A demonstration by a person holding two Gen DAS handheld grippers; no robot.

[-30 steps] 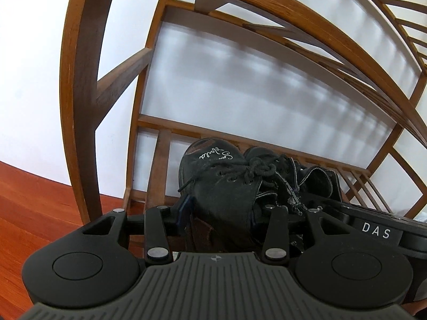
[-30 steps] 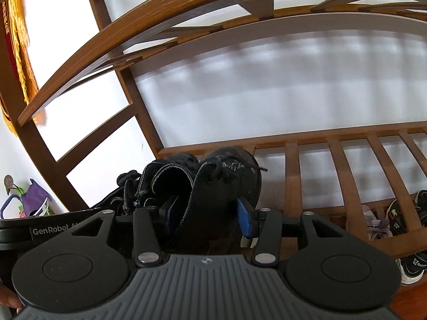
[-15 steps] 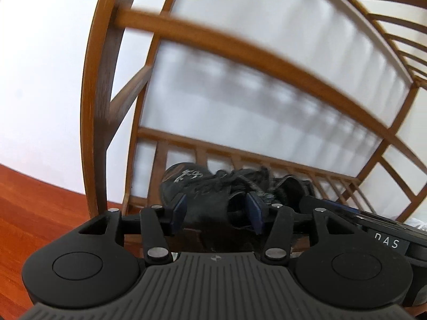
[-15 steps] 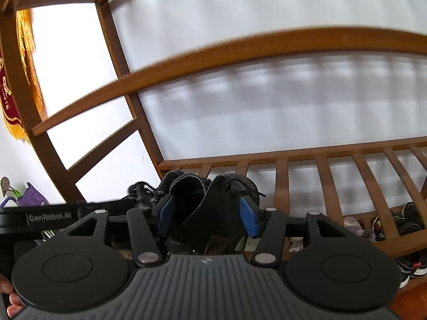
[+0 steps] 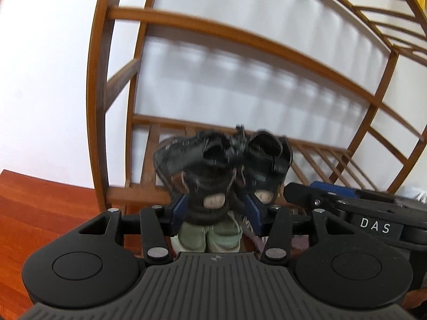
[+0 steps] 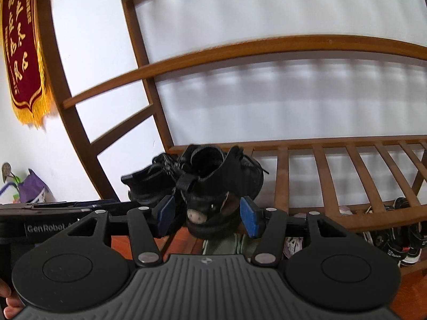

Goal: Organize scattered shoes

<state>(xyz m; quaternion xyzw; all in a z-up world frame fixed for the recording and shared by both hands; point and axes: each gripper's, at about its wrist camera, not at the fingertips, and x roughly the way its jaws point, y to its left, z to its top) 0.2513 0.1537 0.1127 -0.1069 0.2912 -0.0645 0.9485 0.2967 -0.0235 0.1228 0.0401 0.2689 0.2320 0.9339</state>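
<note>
Where they sit side by side, both black shoes (image 5: 210, 178) (image 6: 216, 186) look scuffed, laces tangled.

"DAS" is printed on the right gripper (image 5: 301, 192); "GenRobot" on the left gripper (image 6: 66, 204). The banner's (image 6: 22, 45) gold characters are unreadable.

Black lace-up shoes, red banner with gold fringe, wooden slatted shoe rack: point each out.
Black lace-up shoes (image 6: 210, 186): right wrist view, heel of the nearer shoe.
Red banner with gold fringe (image 6: 22, 53): right wrist view, red cloth.
Wooden slatted shoe rack (image 6: 267, 46): right wrist view, crossbar.
</note>
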